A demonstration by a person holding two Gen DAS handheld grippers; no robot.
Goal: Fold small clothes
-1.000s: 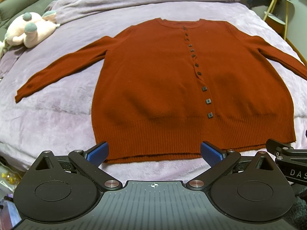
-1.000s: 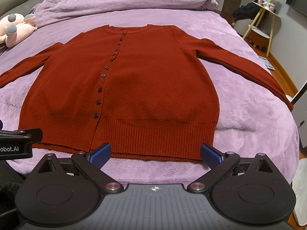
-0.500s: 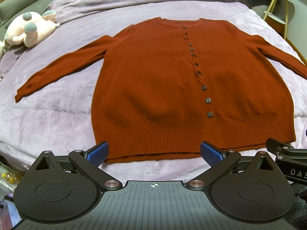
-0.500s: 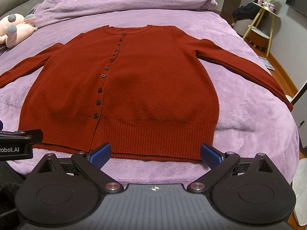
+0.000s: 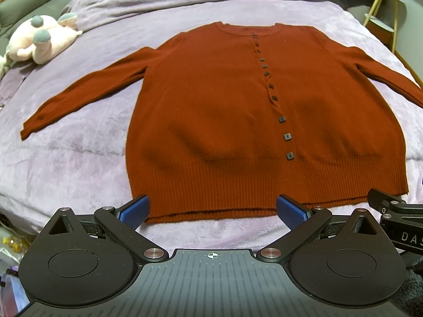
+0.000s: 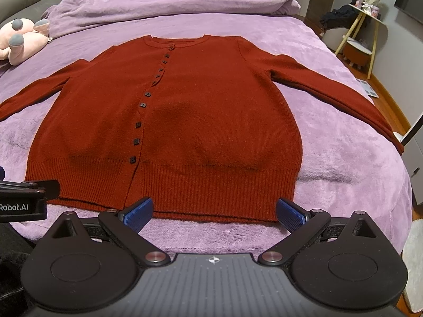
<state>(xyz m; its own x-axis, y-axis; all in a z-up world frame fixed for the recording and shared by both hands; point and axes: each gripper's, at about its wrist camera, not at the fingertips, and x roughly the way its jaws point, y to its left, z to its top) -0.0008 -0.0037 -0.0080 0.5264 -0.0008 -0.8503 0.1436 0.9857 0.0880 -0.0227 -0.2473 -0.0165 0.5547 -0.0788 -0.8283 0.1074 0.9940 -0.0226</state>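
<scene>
Rust-red cardigan (image 5: 211, 121) is laid flat, buttoned, sleeves spread, on the purple bed (image 5: 79, 163). Left gripper (image 5: 212, 210) and right gripper (image 6: 214, 211) are held spread wide, empty, just before the cardigan's hem.

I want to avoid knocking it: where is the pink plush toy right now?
The pink plush toy lies at the far left of both views, on the purple bed, beyond the cardigan's left sleeve.

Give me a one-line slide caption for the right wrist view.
Open right gripper poised at the ribbed hem of a rust-red buttoned cardigan spread flat, sleeves out, on a purple bed.
</scene>
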